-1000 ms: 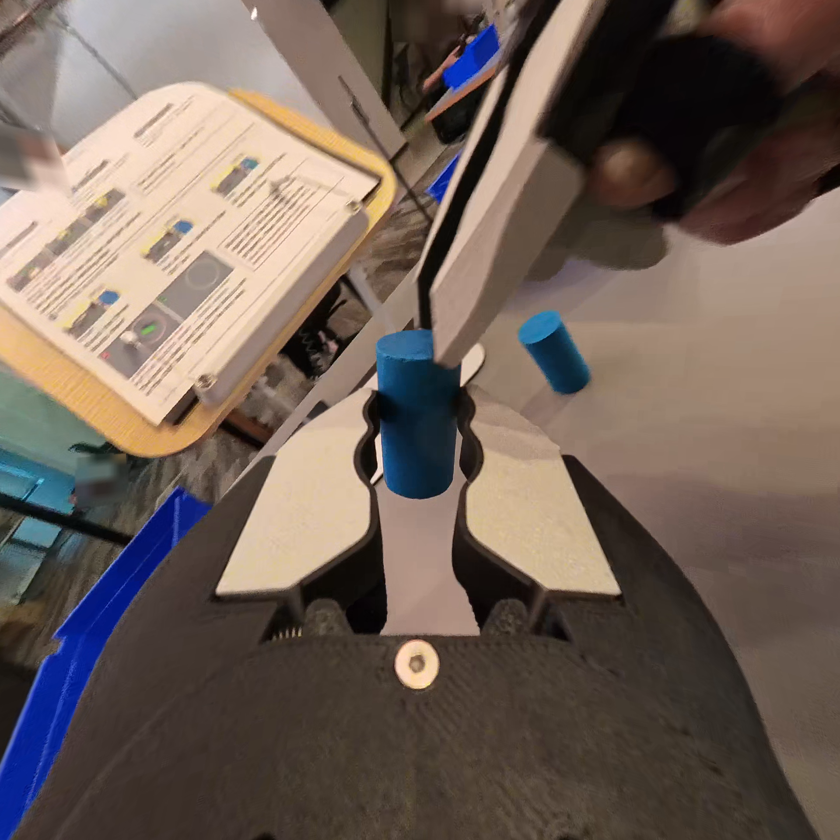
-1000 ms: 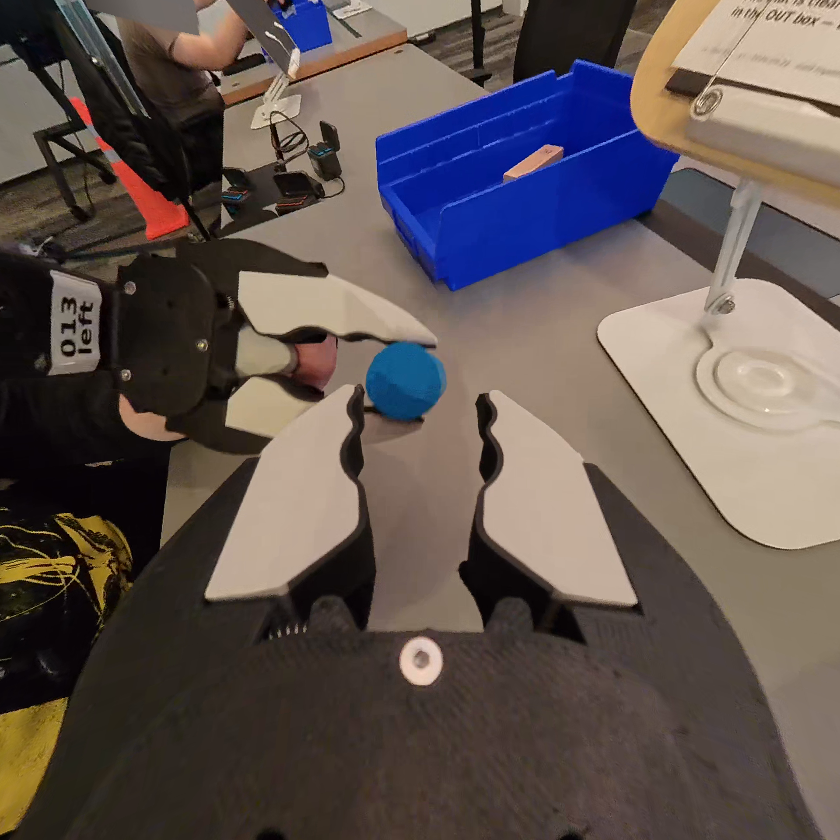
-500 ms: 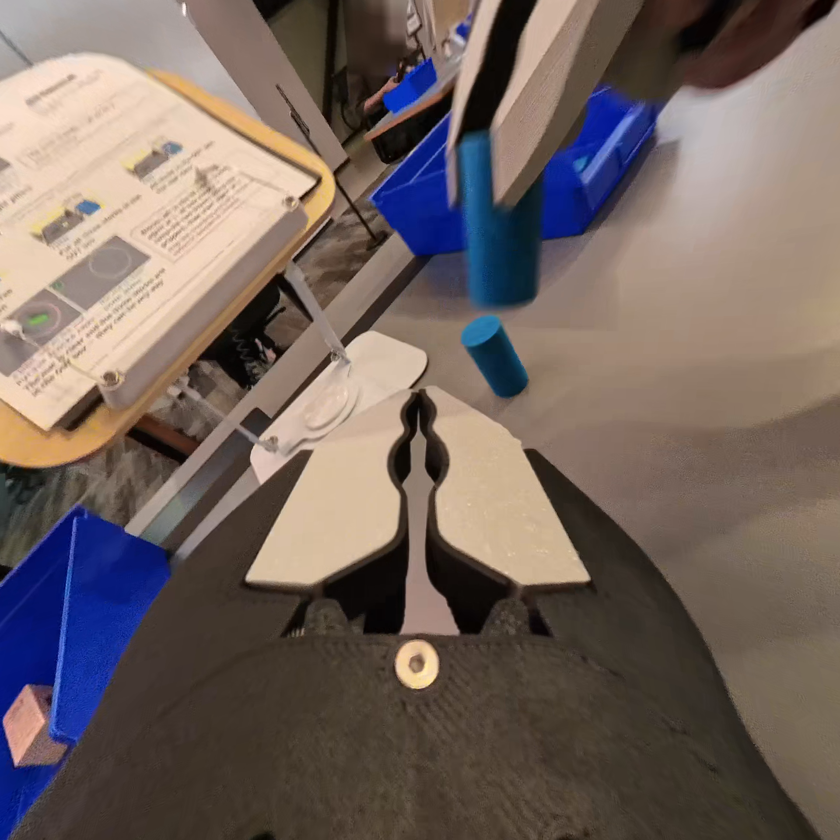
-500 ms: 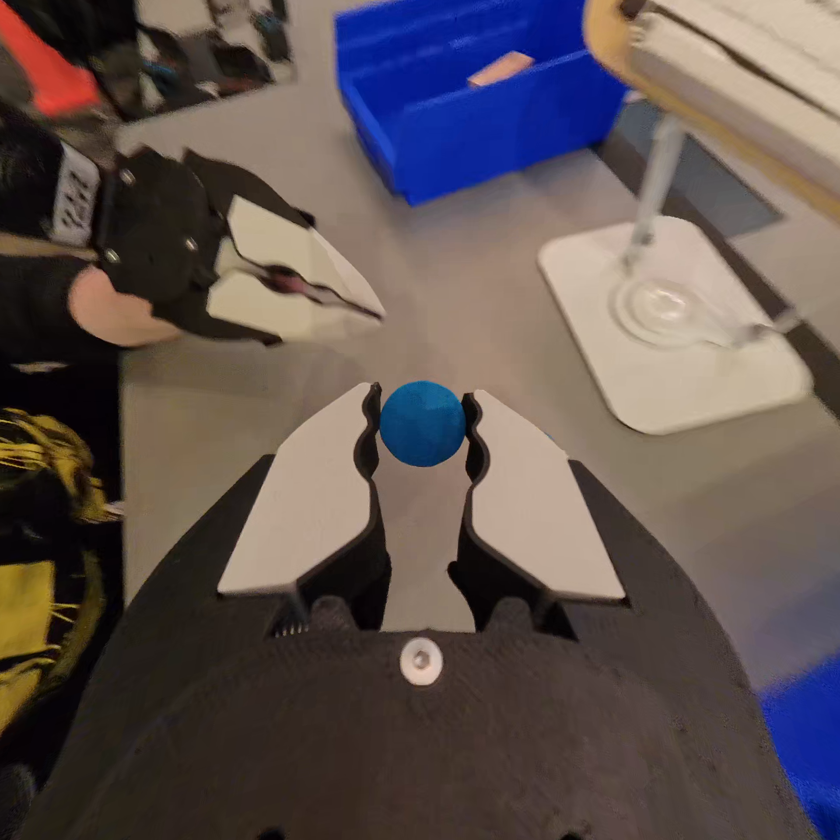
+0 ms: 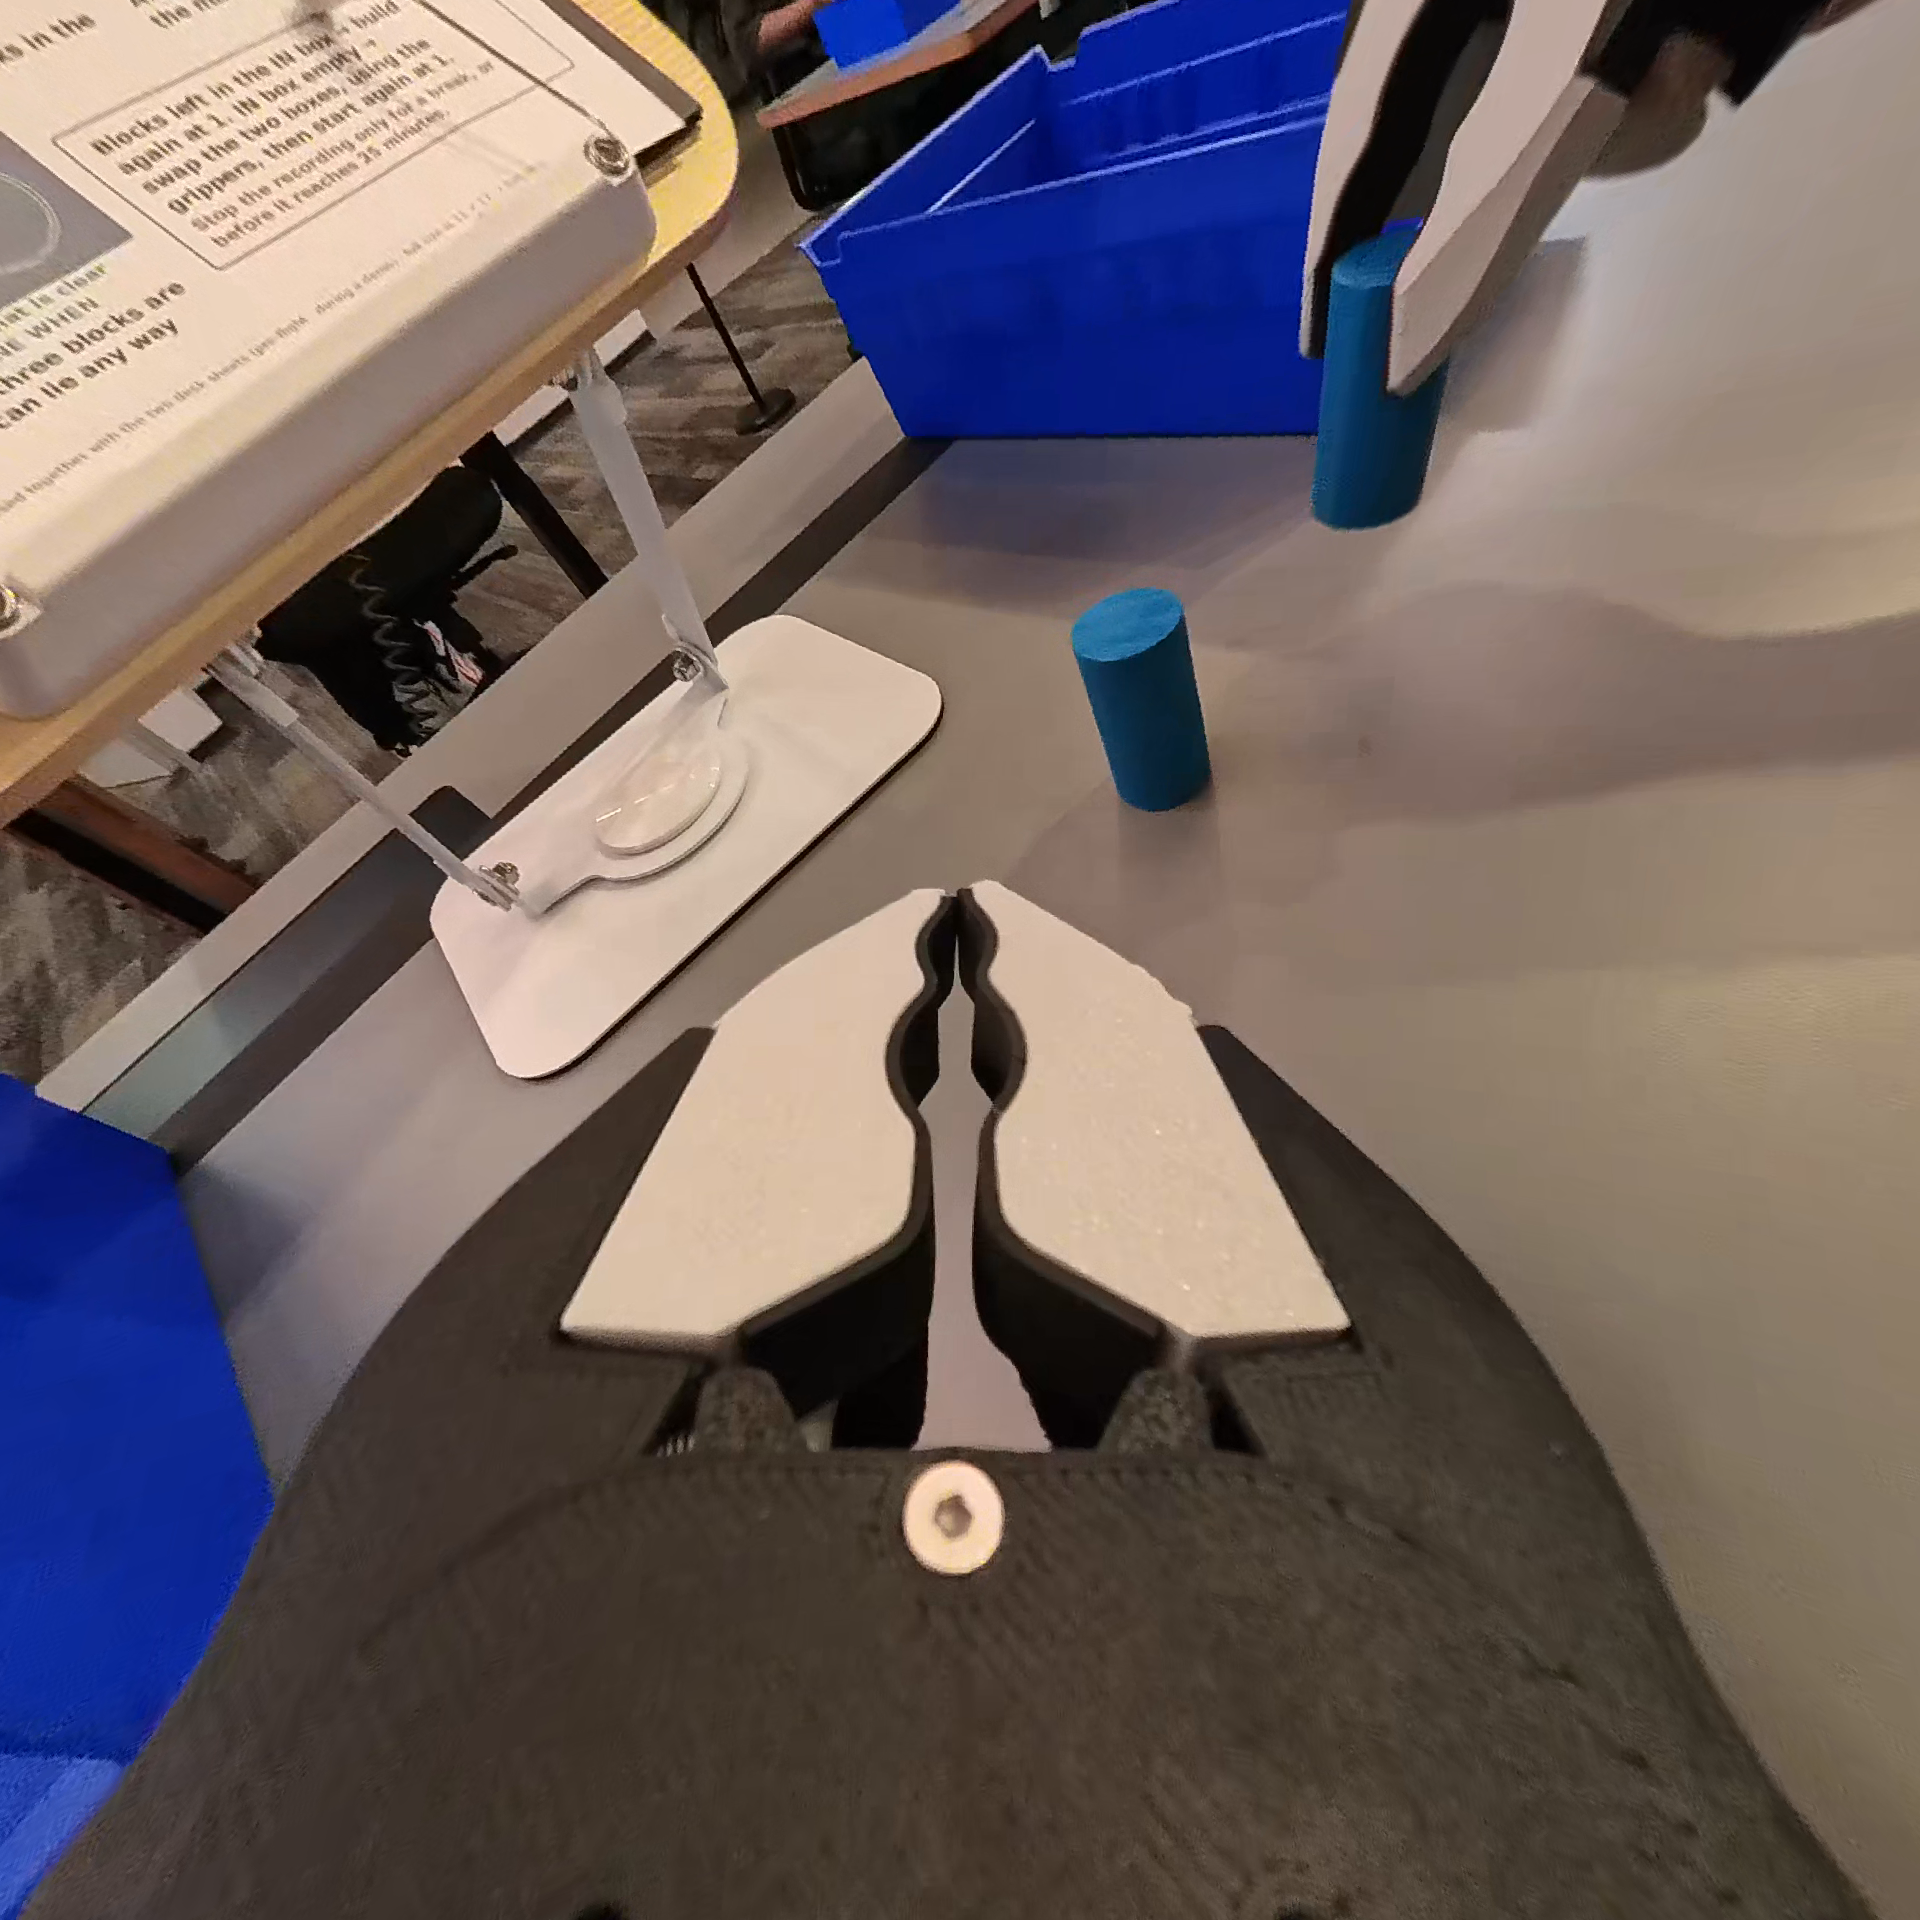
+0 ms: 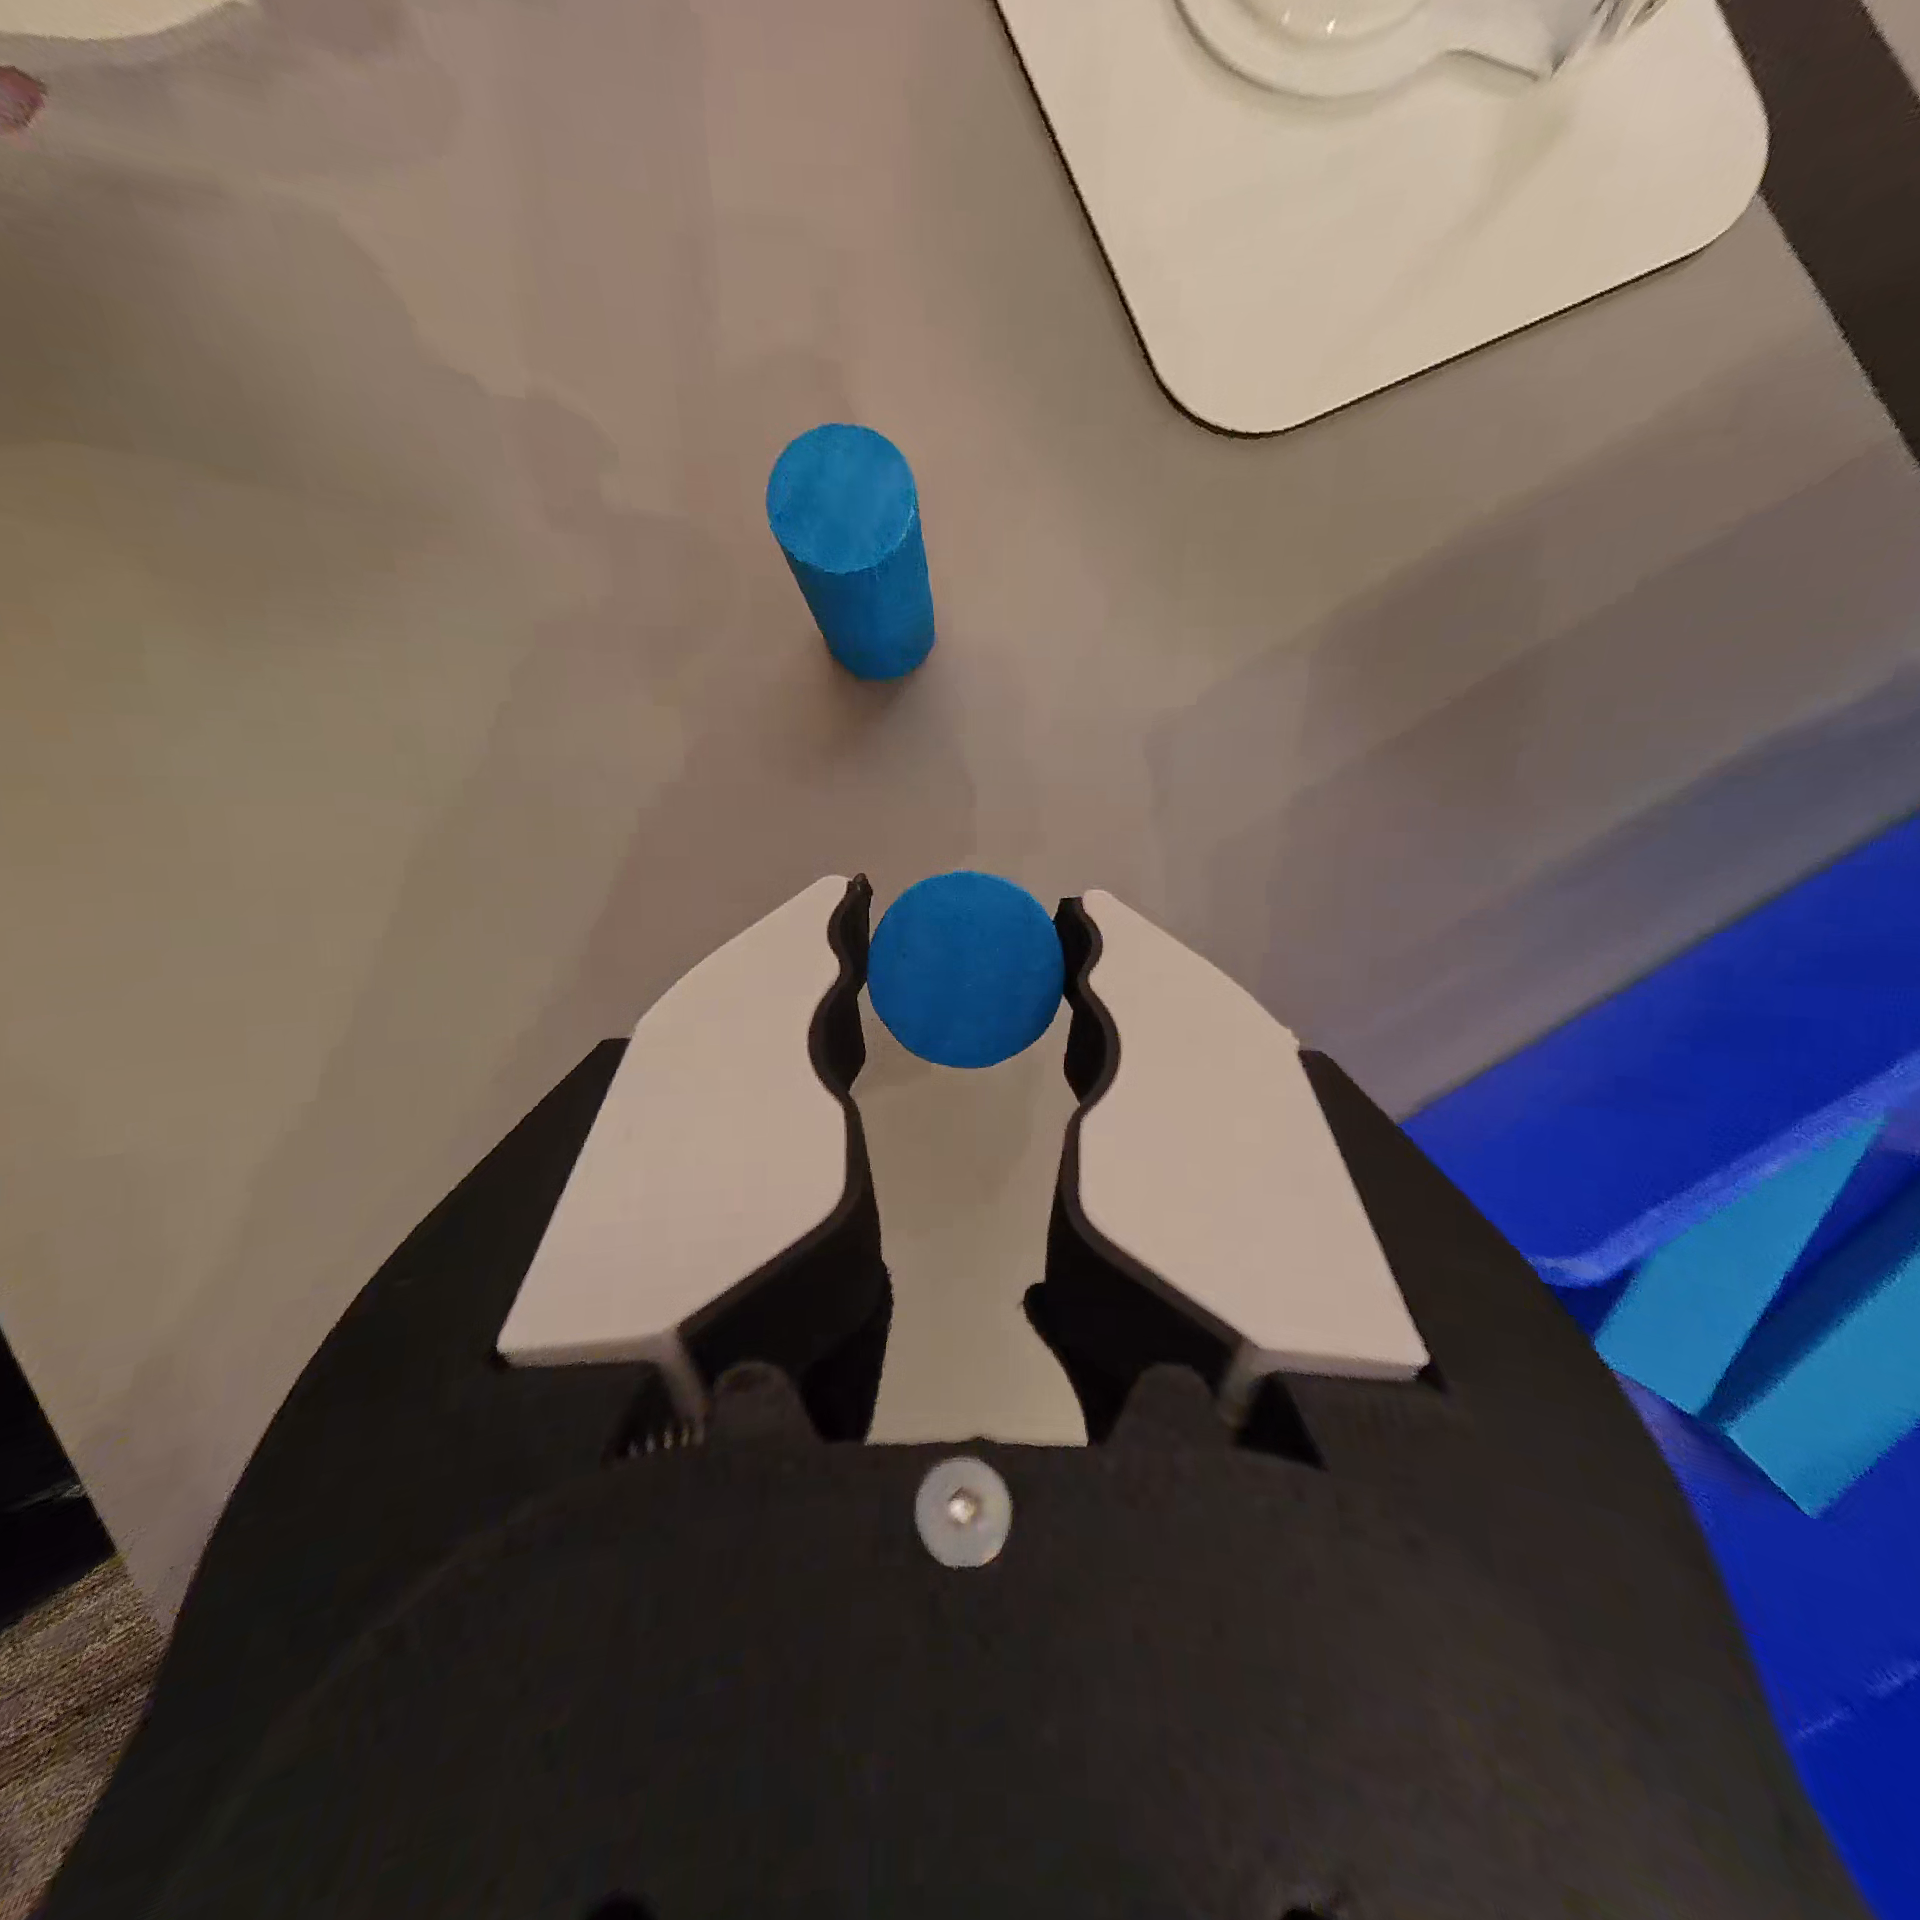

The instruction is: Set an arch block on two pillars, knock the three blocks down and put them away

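Spreading under both tools, the grey surface [image 5: 1558, 1039] carries everything, and on it the pillar-setting step looks to be in hand, with no arch laid yet. Ahead and to the left of the left hand-held gripper [image 5: 958, 914] stands a document stand [image 5: 686, 821] on a white base; further ahead sits a blue bin [image 5: 1060, 312]. The right hand-held gripper [image 6: 964, 914] is clamped on the second pillar [image 6: 964, 985], a blue cylinder seen end-on between its fingers. The first pillar [image 6: 854, 551] stands upright just ahead of it, apart from the held one. The left hand-held gripper is closed on nothing, its fingers nearly meeting. Judging from this, the next move calls for letting go cleanly without tipping the pillar, then fetching an arch block, with the gap between pillars narrow enough for the arch to span. Only the left wrist view shows the held pillar's foot apparently on the surface; only the right wrist view shows a blue wedge-like block [image 6: 1745, 1320] in a bin at its right.
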The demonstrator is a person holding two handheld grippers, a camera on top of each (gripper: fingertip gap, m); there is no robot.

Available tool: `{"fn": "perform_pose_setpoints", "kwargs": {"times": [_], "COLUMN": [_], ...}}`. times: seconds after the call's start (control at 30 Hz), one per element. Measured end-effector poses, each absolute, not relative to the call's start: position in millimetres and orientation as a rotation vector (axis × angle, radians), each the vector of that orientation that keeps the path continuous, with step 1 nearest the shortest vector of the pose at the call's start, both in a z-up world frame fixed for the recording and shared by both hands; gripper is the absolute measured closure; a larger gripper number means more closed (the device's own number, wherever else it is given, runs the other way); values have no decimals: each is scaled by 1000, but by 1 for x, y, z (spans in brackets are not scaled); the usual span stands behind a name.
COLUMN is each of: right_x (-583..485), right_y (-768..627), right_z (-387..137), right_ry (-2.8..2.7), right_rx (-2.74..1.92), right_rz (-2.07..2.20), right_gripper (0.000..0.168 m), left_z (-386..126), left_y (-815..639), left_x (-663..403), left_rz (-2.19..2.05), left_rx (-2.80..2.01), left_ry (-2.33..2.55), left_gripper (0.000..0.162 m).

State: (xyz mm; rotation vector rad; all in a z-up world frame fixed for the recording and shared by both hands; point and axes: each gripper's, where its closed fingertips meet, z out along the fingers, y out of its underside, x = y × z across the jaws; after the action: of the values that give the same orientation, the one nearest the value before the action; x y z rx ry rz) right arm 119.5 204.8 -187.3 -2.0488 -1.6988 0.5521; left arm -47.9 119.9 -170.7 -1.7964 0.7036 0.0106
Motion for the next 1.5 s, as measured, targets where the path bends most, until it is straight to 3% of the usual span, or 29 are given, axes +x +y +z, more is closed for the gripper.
{"fn": "perform_pose_setpoints", "kwargs": {"times": [0.43, 0.6, 0.7, 0.83, 0.87, 0.97, 1.17, 1.3, 1.5], "right_x": [112, 110, 109, 109, 108, 109, 118, 120, 122], "right_y": [205, 205, 206, 206, 205, 207, 215, 217, 217], "right_z": [-223, -223, -219, -201, -194, -178, -150, -143, -149], "right_ry": [-1768, -1763, -1748, -1700, -1676, -1591, -1413, -1383, -1380], "right_rx": [-2099, -2109, -2104, -2040, -2012, -1938, -1823, -1789, -1798], "right_rz": [467, 501, 499, 517, 540, 600, 714, 711, 731], "right_gripper": [132, 132, 118, 119, 120, 125, 132, 133, 134], "left_z": [-182, -187, -188, -182, -178, -153, -109, -144, -204], "left_y": [123, 124, 124, 126, 127, 128, 131, 158, 192], "left_x": [-46, -45, -45, -52, -59, -105, -274, -372, -441], "left_rz": [-8, -16, -20, 3, 12, 18, 203, 150, 132], "left_rx": [-1834, -1849, -1856, -1841, -1838, -1868, -2000, -2250, -2507], "left_ry": [727, 737, 740, 705, 672, 421, 25, -219, -444], "left_gripper": [162, 162, 162, 162, 160, 115, 108, 91, 97]}}
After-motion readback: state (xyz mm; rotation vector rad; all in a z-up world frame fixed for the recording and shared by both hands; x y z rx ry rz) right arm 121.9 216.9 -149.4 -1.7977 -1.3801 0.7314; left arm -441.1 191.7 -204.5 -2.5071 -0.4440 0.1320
